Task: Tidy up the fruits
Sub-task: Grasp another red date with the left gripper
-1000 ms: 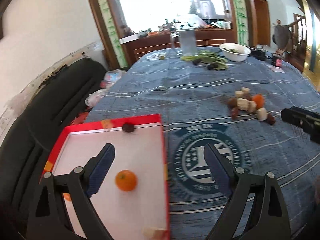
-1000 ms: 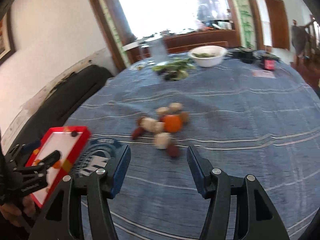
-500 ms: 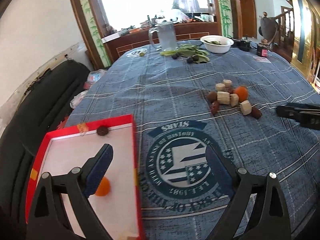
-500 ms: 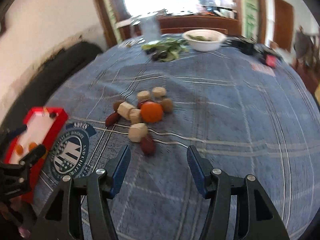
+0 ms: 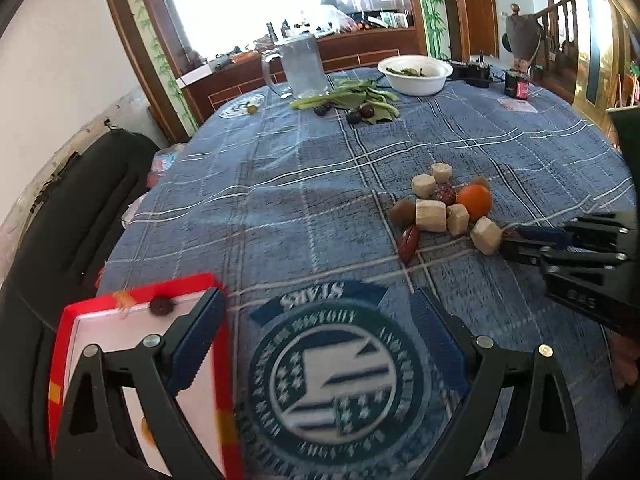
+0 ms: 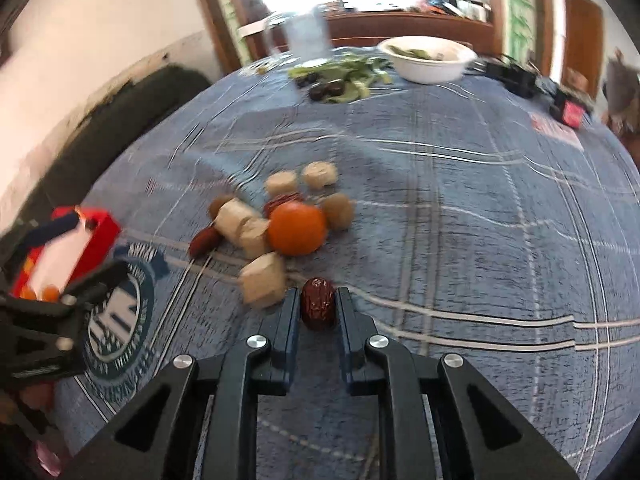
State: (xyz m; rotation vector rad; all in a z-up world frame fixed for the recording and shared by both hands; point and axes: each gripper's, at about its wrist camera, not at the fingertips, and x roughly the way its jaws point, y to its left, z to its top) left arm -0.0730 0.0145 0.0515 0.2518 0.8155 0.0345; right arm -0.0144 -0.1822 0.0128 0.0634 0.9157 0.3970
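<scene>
Left wrist view: the left gripper (image 5: 316,332) hangs with jaws spread wide over the red tray's (image 5: 64,320) edge and the blue-clothed surface (image 5: 300,184). Right wrist view: the right gripper (image 6: 318,306), jaws just closed, pinches a red date (image 6: 318,303) at the fruit pile's (image 6: 280,216) near edge.

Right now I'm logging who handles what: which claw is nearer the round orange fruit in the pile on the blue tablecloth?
Right. The right claw, shut on a wrinkled red date, sits just before the round orange fruit. The left claw is open by the red tray, well away.
</scene>
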